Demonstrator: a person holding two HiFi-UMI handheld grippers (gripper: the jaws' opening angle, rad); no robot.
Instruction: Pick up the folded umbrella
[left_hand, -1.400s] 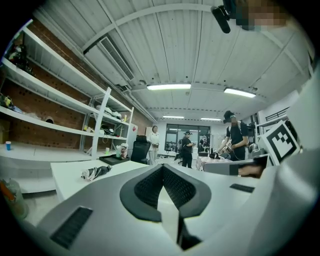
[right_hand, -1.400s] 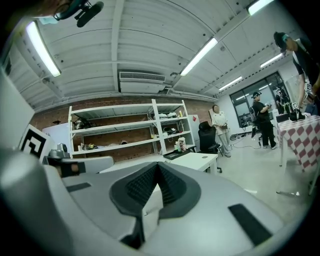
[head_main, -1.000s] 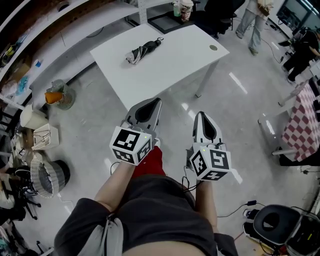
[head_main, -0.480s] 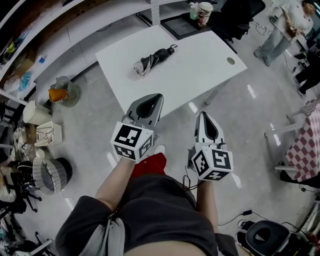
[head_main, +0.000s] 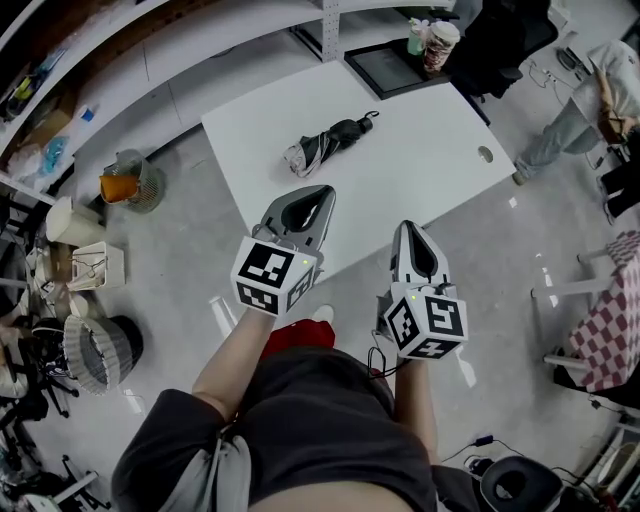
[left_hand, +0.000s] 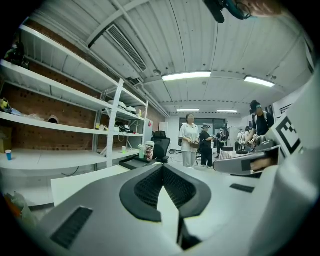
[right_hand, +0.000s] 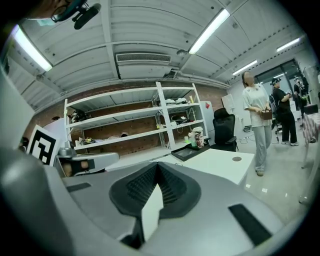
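Observation:
The folded umbrella (head_main: 330, 144), black with a white-edged canopy and a hooked handle, lies on the white table (head_main: 425, 150) toward its left side. Both grippers hang in the air short of the table's near edge, apart from the umbrella. My left gripper (head_main: 320, 192) is shut and empty, its tip over the table's near edge. My right gripper (head_main: 406, 229) is also shut and empty, just beyond the edge. In the left gripper view the closed jaws (left_hand: 162, 168) hide the umbrella. The right gripper view shows the closed jaws (right_hand: 157, 166) and the table (right_hand: 215, 160) ahead.
A black tray (head_main: 390, 66) and cups (head_main: 440, 42) sit at the table's far end by an office chair (head_main: 500, 50). A person (head_main: 585, 105) stands at the right. A fan (head_main: 125, 182), bins and shelves line the left; a checkered cloth (head_main: 610, 335) is at right.
Both grippers and the person carrying them have moved toward the table; the table and umbrella now sit lower and nearer in the head view. Both jaws stayed shut.

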